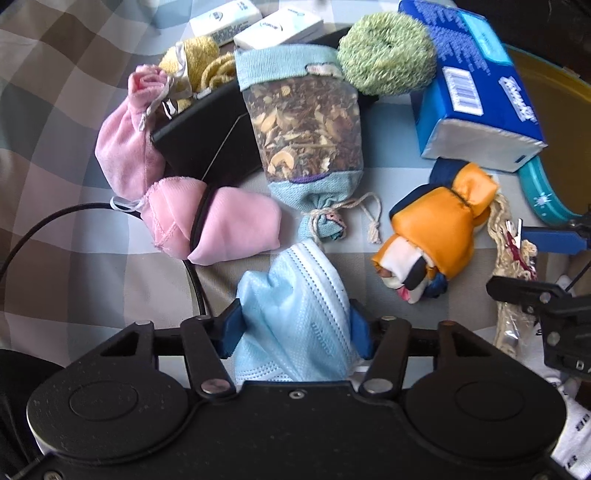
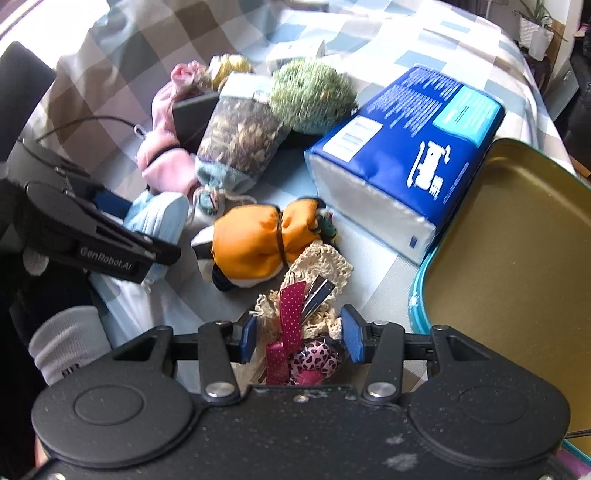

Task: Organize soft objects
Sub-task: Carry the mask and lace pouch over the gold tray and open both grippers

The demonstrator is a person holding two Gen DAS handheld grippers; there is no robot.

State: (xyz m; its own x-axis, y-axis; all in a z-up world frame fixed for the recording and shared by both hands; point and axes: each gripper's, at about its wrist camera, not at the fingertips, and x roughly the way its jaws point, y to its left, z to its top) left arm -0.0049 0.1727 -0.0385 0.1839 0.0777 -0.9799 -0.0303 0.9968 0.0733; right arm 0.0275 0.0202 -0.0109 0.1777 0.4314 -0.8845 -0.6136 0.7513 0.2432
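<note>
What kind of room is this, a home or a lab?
Probably a home: small household things lie on a checked cloth that looks like a bedspread or tablecloth, with a tissue pack, a face mask and a potted plant behind.

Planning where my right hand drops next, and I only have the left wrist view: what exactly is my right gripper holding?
Observer: The right gripper is shut on a cream lace bundle with a pink dotted ribbon on it.
Operator: Anything already in the tin?
Observer: The stretch of the tin that shows in the right wrist view is bare gold floor; its far right end is out of frame.
</note>
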